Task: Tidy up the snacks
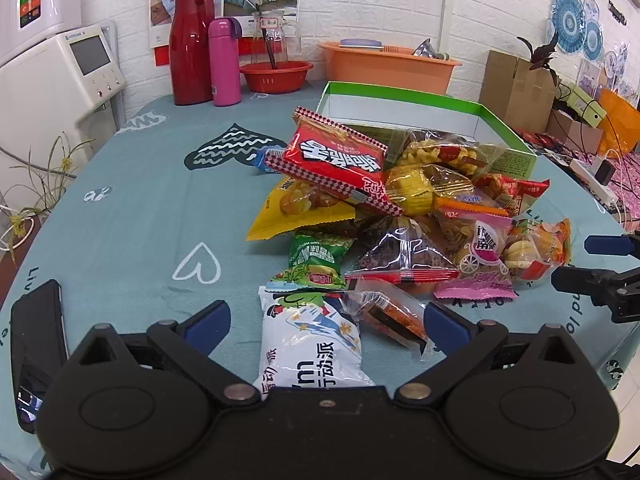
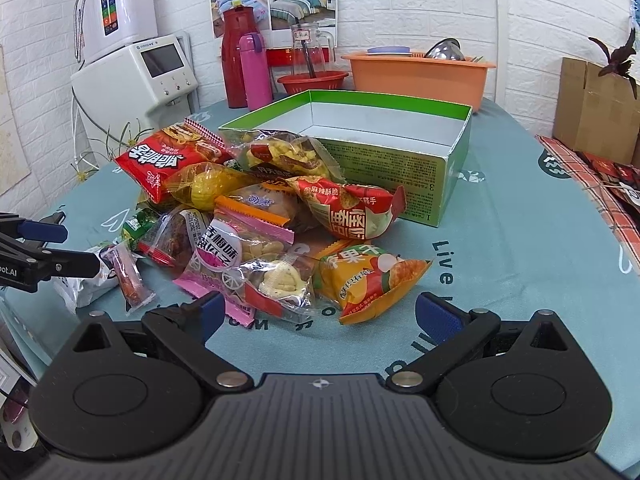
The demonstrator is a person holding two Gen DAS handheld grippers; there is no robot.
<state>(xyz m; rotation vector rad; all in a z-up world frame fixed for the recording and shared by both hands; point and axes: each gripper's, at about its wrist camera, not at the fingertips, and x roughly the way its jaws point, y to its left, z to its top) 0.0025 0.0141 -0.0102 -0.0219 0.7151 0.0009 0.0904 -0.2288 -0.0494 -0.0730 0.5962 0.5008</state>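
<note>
Two grippers, left gripper point(image 1: 327, 322) and right gripper point(image 2: 320, 314), both spread wide, holding nothing. One heap of snack packets point(image 2: 256, 216), roughly a dozen, lies on the surface point(image 1: 140, 208) against one green box point(image 2: 400, 160). One white packet point(image 1: 308, 344) sits between the left gripper's fingers.

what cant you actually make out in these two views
- Floor of the green box: left wrist view, blocked by its near wall and the snack pile.
- White snack pack: lower end hidden under the left gripper body.
- Dark phone-like slab: cut by the fisheye edge.
- Box small print: too small.
</note>
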